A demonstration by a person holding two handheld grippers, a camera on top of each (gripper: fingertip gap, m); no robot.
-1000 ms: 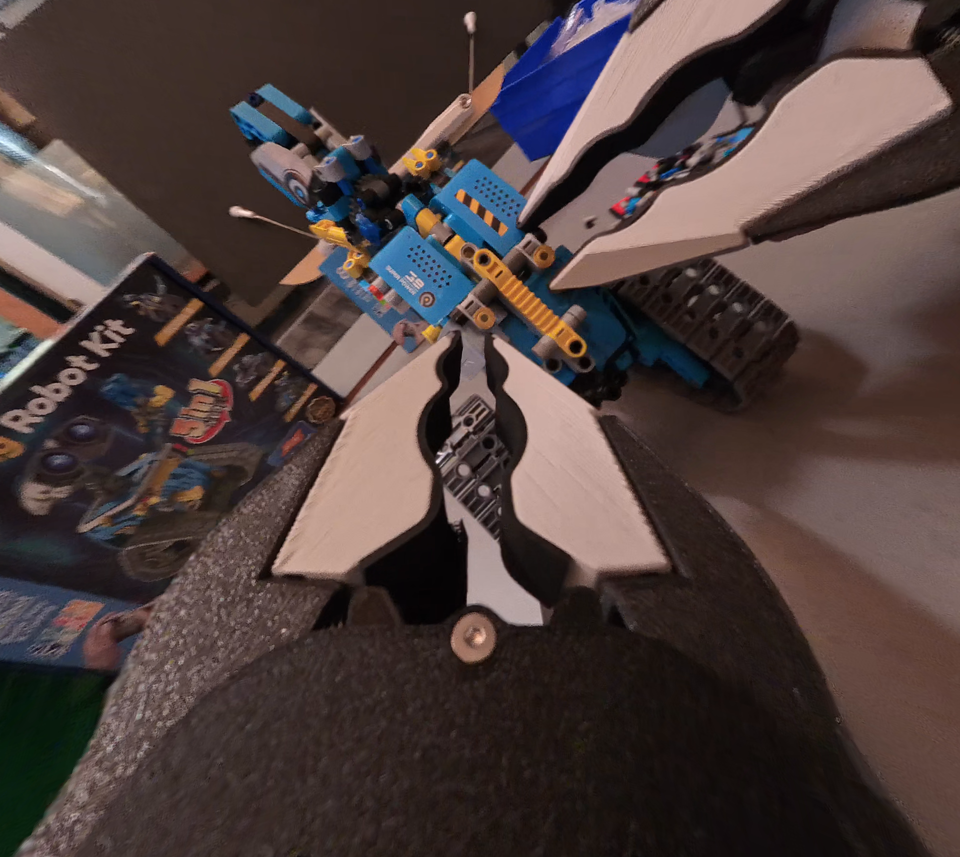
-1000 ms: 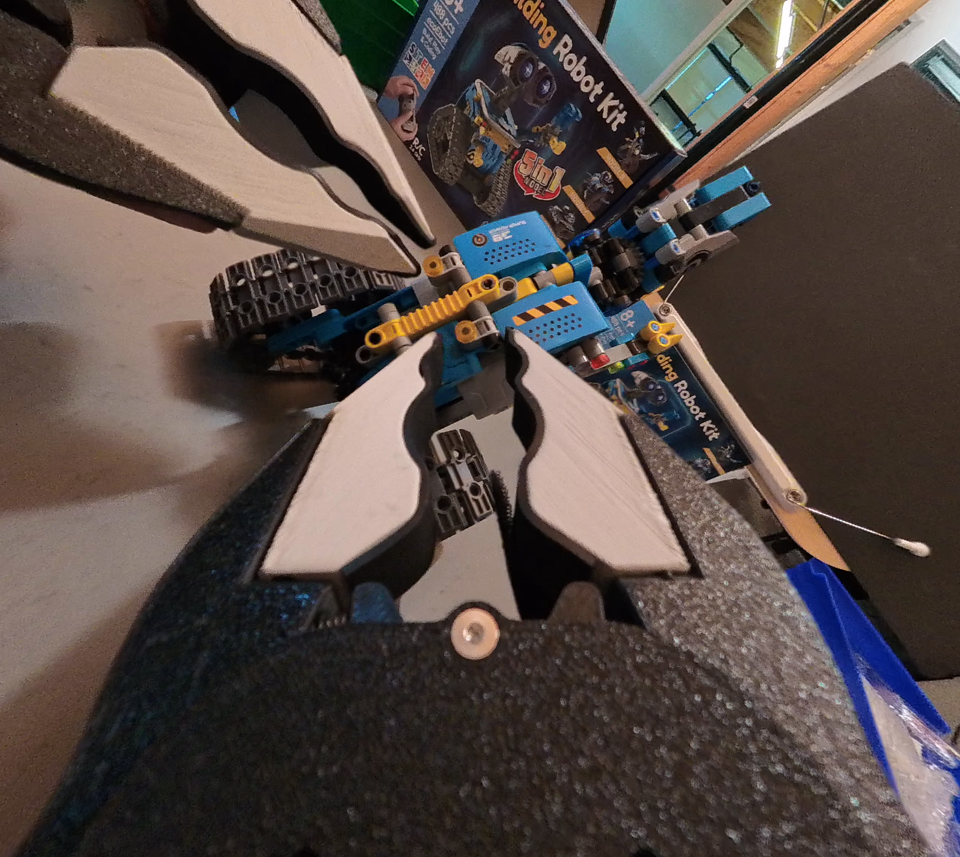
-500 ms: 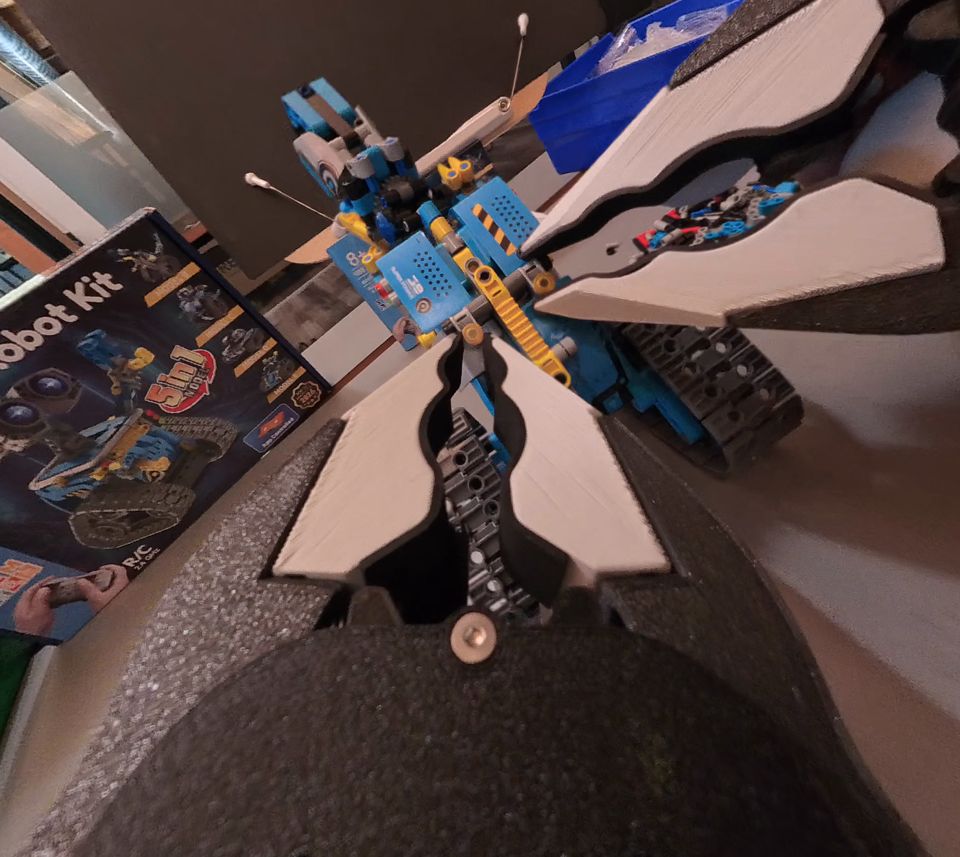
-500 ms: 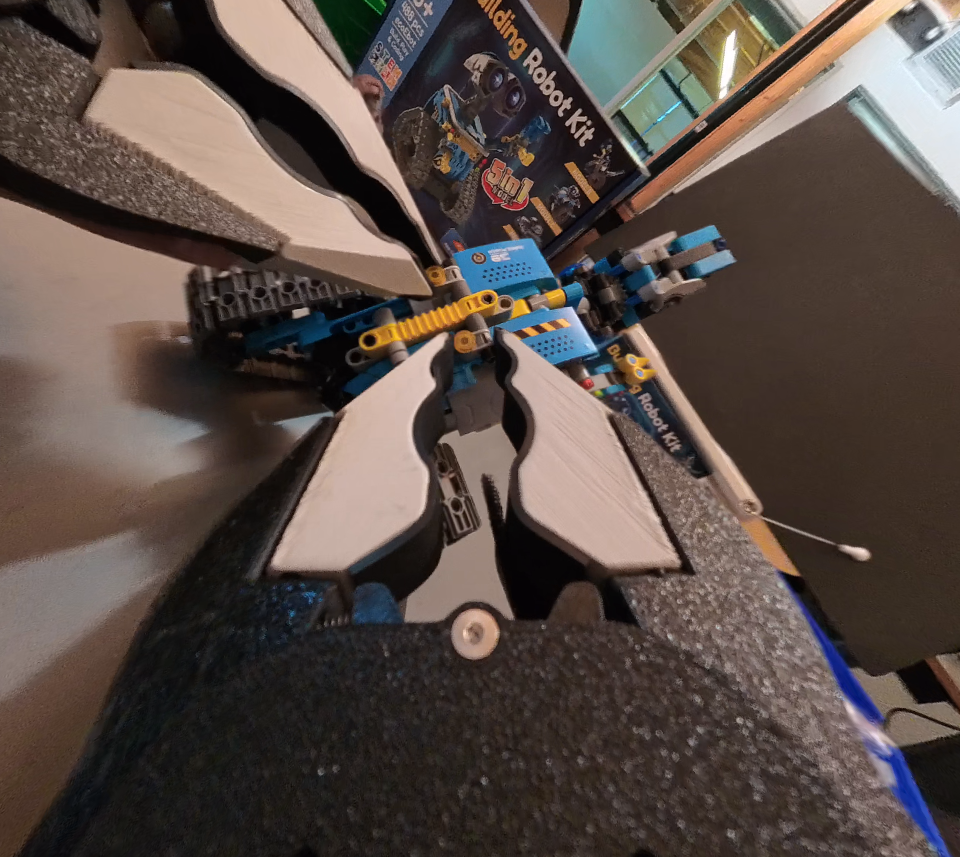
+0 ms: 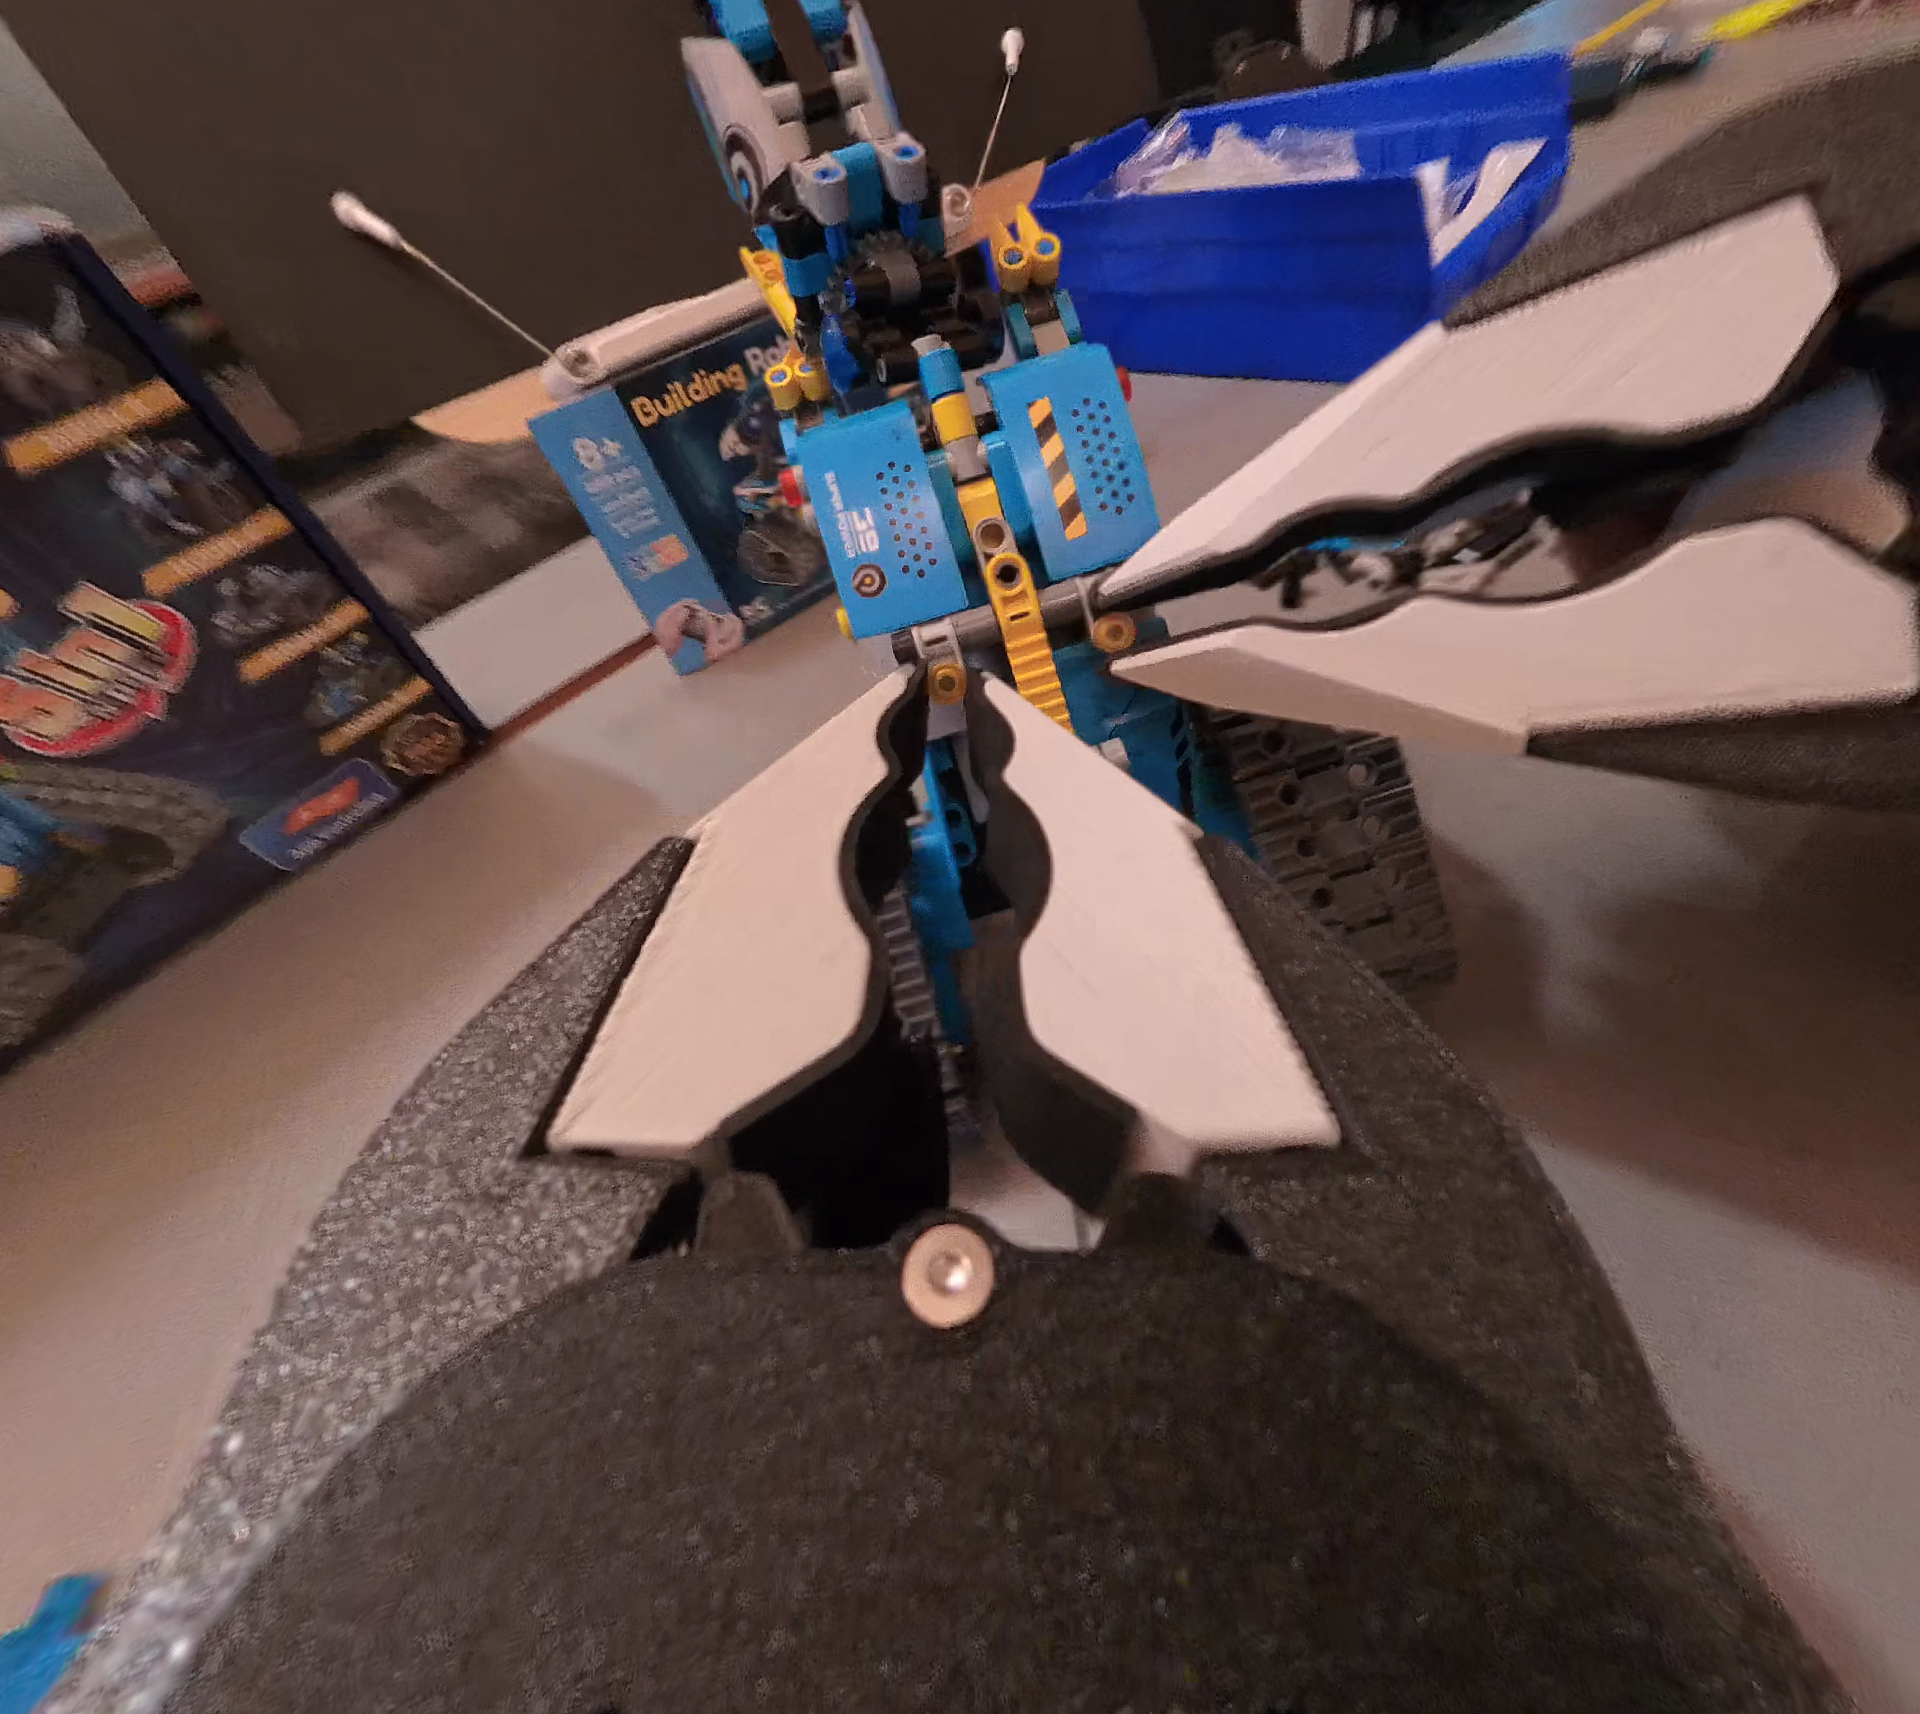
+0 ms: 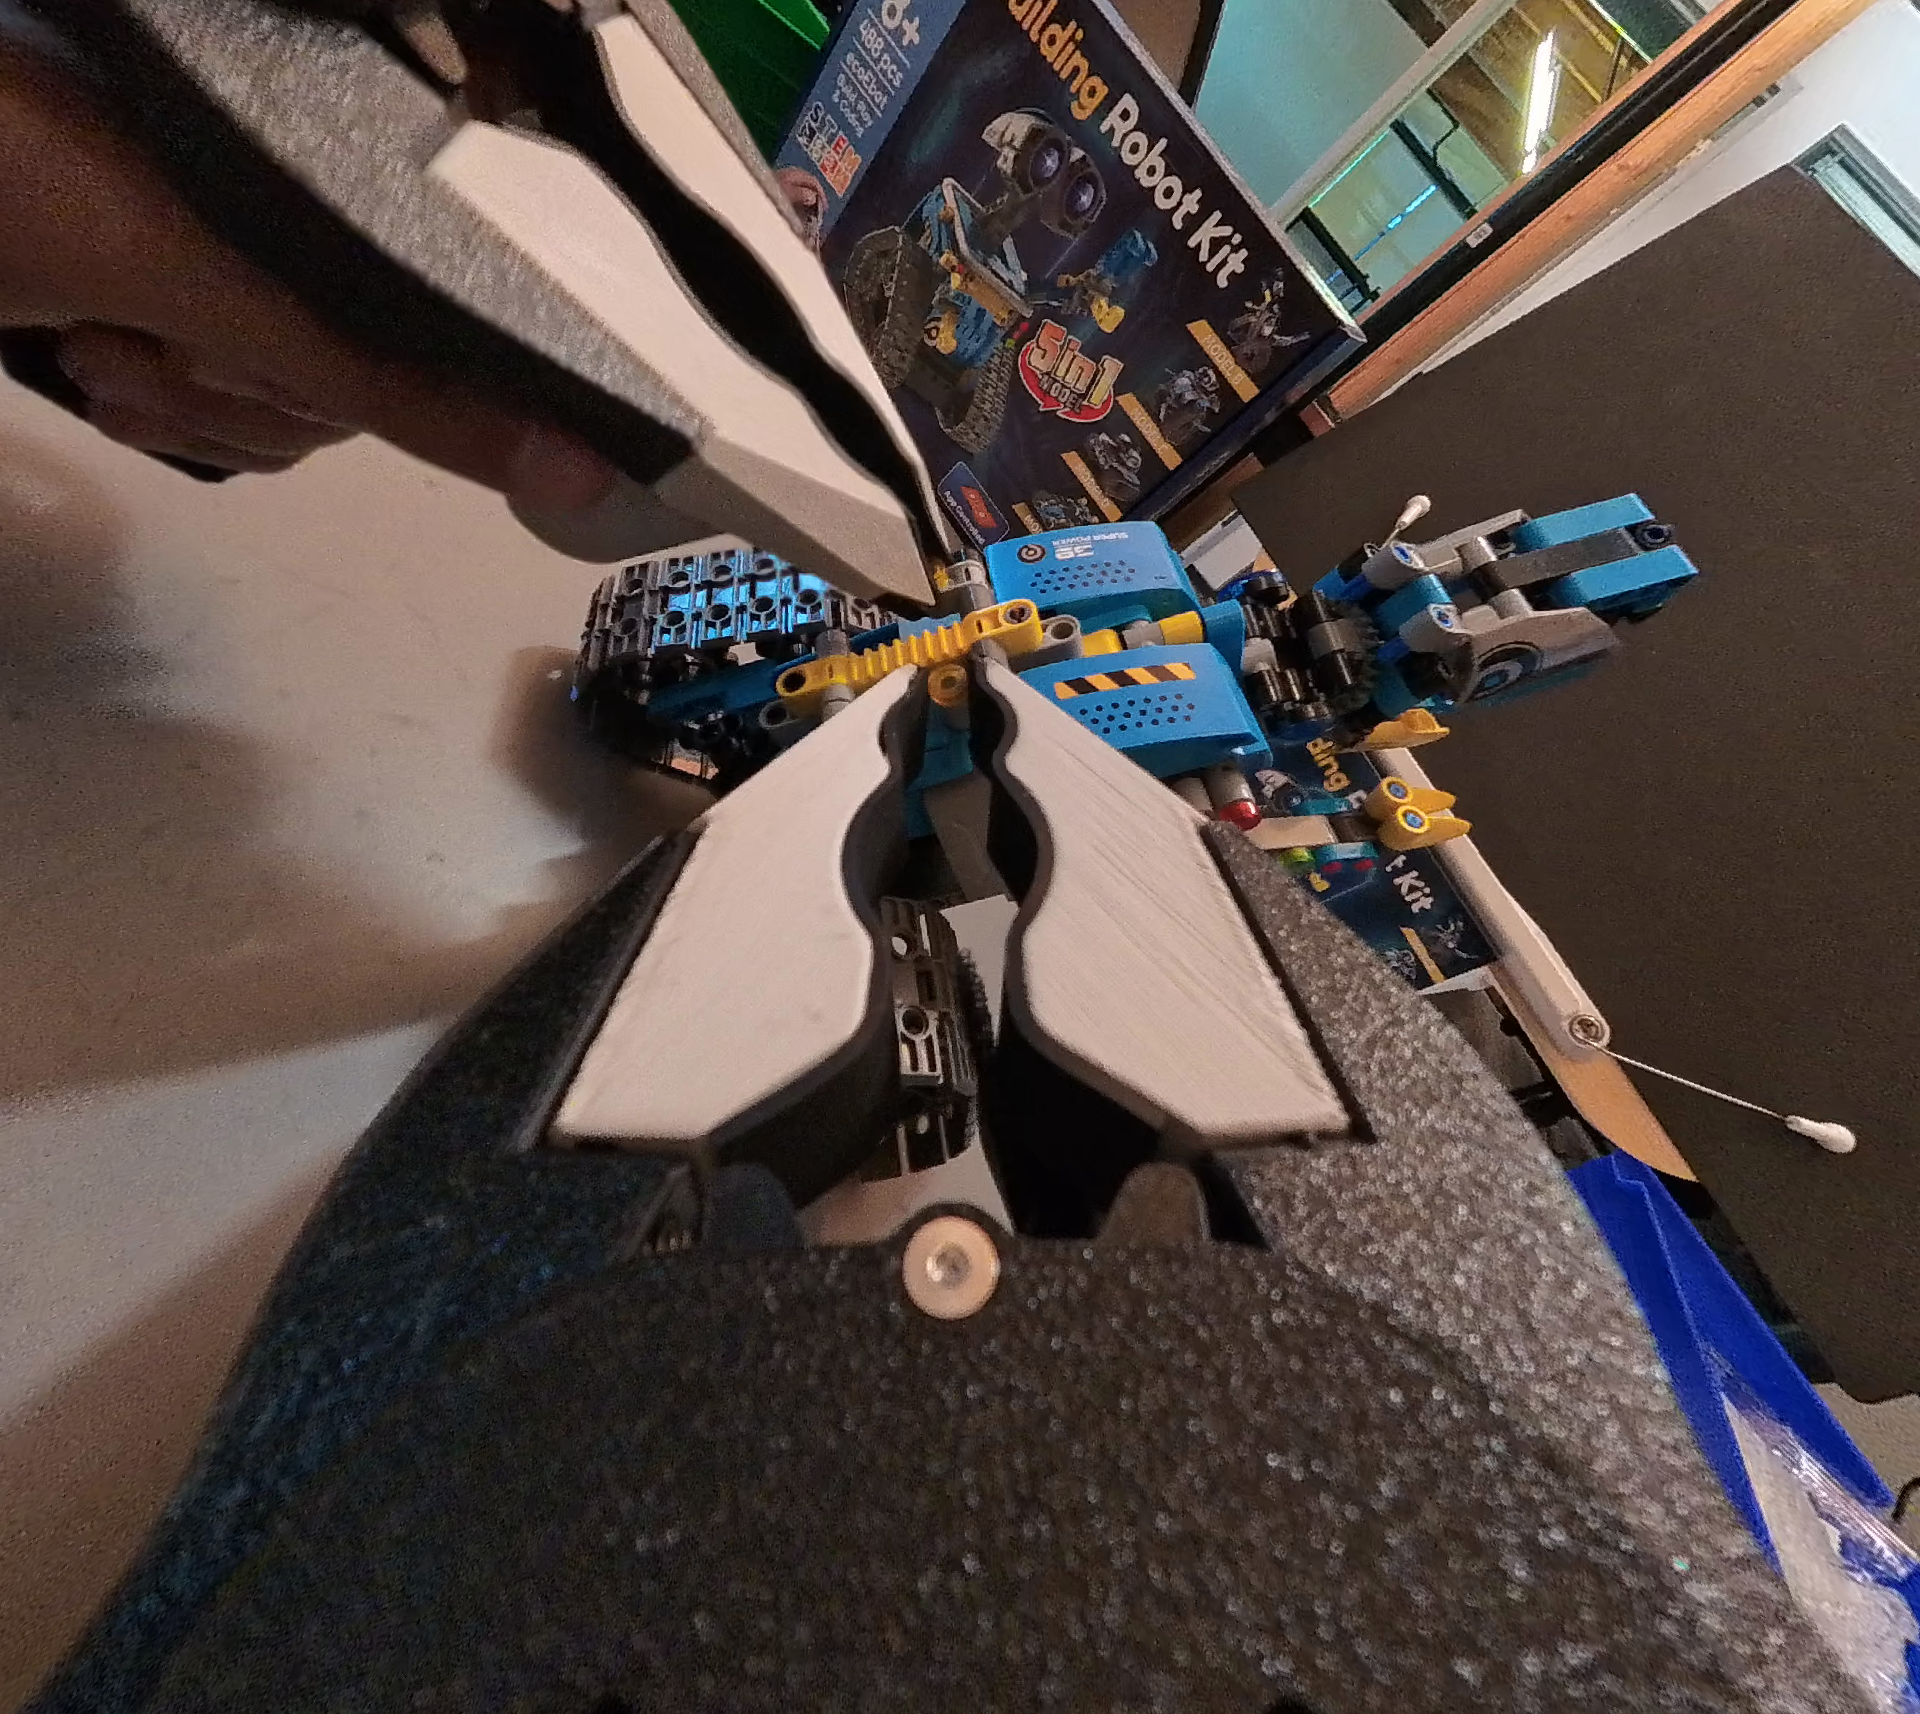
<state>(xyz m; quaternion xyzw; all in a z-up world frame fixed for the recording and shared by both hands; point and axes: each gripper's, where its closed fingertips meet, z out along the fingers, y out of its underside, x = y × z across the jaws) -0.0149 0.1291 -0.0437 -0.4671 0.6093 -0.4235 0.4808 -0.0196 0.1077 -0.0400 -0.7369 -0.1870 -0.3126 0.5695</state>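
Observation:
A blue brick-built toy robot (image 5: 935, 501) with black tracks (image 5: 1340, 843), a yellow toothed bar and a raised head stands on the grey table (image 5: 312, 989). My left gripper (image 5: 945, 688) is shut on the grey cross axle at the robot's middle, with a yellow pin at the tips. My right gripper (image 5: 1103, 625) comes in from the right and pinches the same axle's end. In the right wrist view the robot (image 6: 1122, 698) lies sideways; my right gripper (image 6: 951, 682) is shut at its yellow bar, and my left gripper (image 6: 930, 584) meets it from the upper left.
A dark robot-kit box (image 5: 156, 625) stands to the left, also in the right wrist view (image 6: 1060, 262). A blue booklet (image 5: 675, 501) leans behind the robot. A blue bin (image 5: 1299, 251), cotton swabs (image 5: 364, 220) on wires and a dark panel (image 5: 416, 2) are behind. A hand (image 6: 208, 314) holds the left gripper. Both grippers' tips are close together, under 4 cm apart. The dark panel (image 5: 416, 2) is about equally far from each gripper, around 40 cm.
The left wrist view has swung so the robot now stands upright in it. My right gripper's fingers have closed in on the robot's middle. Both grippers have moved closer together.

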